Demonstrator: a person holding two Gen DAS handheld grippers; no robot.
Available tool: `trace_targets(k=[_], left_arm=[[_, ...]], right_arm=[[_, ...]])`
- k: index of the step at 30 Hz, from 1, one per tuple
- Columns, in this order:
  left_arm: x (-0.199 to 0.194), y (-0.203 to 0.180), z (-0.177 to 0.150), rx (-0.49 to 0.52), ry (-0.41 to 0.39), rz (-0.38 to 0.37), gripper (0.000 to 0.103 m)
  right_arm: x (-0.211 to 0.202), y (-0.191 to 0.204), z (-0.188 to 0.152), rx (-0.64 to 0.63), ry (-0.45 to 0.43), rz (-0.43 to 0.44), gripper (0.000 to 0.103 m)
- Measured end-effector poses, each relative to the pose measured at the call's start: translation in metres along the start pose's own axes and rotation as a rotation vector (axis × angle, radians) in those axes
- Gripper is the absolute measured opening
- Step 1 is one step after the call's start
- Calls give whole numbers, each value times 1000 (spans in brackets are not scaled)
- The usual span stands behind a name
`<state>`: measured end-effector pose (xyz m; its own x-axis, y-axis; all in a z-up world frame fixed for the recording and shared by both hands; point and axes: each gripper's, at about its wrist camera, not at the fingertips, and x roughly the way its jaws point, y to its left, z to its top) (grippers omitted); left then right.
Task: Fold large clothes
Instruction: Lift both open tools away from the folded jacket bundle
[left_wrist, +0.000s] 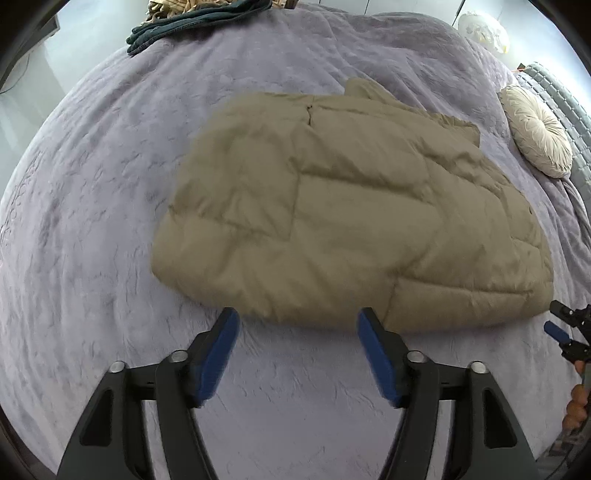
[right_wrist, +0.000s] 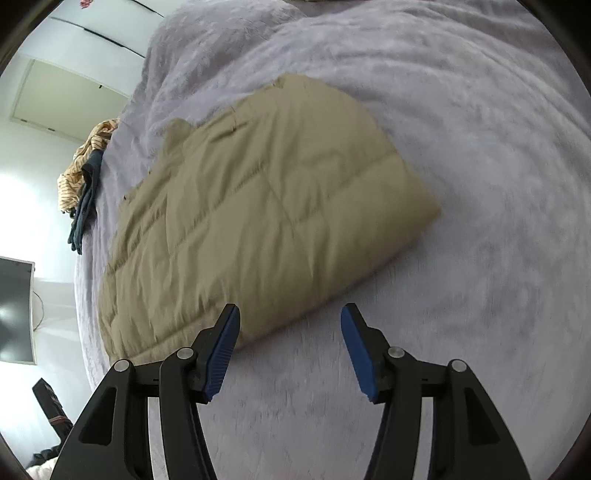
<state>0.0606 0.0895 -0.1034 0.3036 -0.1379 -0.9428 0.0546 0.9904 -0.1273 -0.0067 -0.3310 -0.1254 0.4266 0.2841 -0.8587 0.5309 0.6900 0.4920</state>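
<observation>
The bed (left_wrist: 92, 184), covered in a grey-lilac plush spread, fills both wrist views. On it lies the tan quilted coat (left_wrist: 332, 206), already folded into a thick, roughly rectangular bundle. In the left wrist view its long axis runs from 10 o'clock to 4 o'clock, with the collar end at 12 o'clock and the near edge lying just ahead of your fingertips.

At 1 o'clock, beside the coat's far end, rests a round pleated cushion (left_wrist: 535, 133). At 11 o'clock, well apart from the coat, sits a pile of dark clothes (left_wrist: 192, 22).

Your left gripper (left_wrist: 297, 325) has its jaws spread wide and holds nothing; only bedspread shows between the pads, and the coat's near edge lies at 12 o'clock, near but not touching.

Your right gripper (right_wrist: 290, 321) is likewise parted and empty. Its left finger overlaps the coat's near corner in the picture; contact cannot be confirmed. The coat extends from there toward 11 o'clock.

Both hands stand about equally near the same long edge, so the next fold likely starts there.
</observation>
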Motion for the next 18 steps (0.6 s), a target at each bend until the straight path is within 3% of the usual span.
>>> trace_targets(k=[1,7,9,14,15,18], left_arm=[[-2,0,-4,-6,-11,1,101],[-6,-1,-13,-1,-8,-4,101],[-6,-1,-14,0,-6,0,101],[-4,-2,-14,-6,2,22,101],[-3,-2,-14,-7,5,18,101],[0,-2,-13,-9,16,6,101]], right_arm=[[1,-1,-5,6,7,1,61],[3,-4,-22,41,24,13,70],[6,-4,-26,52,32,24,80],[11,1,-36,52,57,59,82],[12,3,-37,49,62,65,89],[16,7,-40,59,70,100,91]])
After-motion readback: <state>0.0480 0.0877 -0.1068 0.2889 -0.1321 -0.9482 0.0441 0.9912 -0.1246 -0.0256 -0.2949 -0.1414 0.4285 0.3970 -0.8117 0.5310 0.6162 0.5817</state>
